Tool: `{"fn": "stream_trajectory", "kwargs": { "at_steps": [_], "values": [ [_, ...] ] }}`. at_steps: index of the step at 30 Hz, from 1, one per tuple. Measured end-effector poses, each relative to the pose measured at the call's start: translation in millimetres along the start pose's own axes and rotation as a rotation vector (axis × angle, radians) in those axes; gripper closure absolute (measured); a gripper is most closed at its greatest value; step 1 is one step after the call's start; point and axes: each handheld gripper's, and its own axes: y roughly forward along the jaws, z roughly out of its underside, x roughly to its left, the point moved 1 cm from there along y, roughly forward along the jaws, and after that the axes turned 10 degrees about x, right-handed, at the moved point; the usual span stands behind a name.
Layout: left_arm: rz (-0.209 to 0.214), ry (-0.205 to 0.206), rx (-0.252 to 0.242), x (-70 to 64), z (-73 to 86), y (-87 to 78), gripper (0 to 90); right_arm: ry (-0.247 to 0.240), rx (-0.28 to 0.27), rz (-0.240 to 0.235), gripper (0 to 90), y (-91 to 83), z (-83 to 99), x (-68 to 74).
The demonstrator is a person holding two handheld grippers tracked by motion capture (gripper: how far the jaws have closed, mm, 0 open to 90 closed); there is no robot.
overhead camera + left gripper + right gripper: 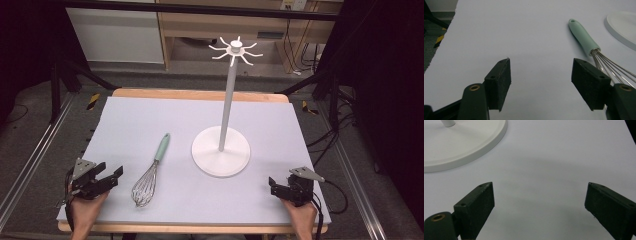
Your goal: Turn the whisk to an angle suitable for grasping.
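Nearby, whisk (150, 174) lies beside white stand (221, 150), apart.

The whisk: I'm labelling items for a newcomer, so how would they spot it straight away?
Start at the tall white stand on the pale mat. Just to its left lies the whisk, handle toward the table's far edge, wire end toward the person. It alone has a mint-green handle and a silver wire balloon.
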Motion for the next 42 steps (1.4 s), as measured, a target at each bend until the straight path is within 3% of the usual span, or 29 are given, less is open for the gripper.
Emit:
{"fn": "stream_trajectory", "kwargs": {
  "at_steps": [14, 42],
  "values": [
    [0.063, 0.047, -0.027, -18.9, -13.9, -9.5, 33.2, -0.039, 0.002, -0.011, 9.0, -0.3, 1.3, 8.5],
    [0.122, 0.184, -0.005, -67.8, -42.2, 1.6, 33.1, -0.042, 0.001, -0.011, 9.0, -1.1, 2.0, 8.2]
  ]
}}
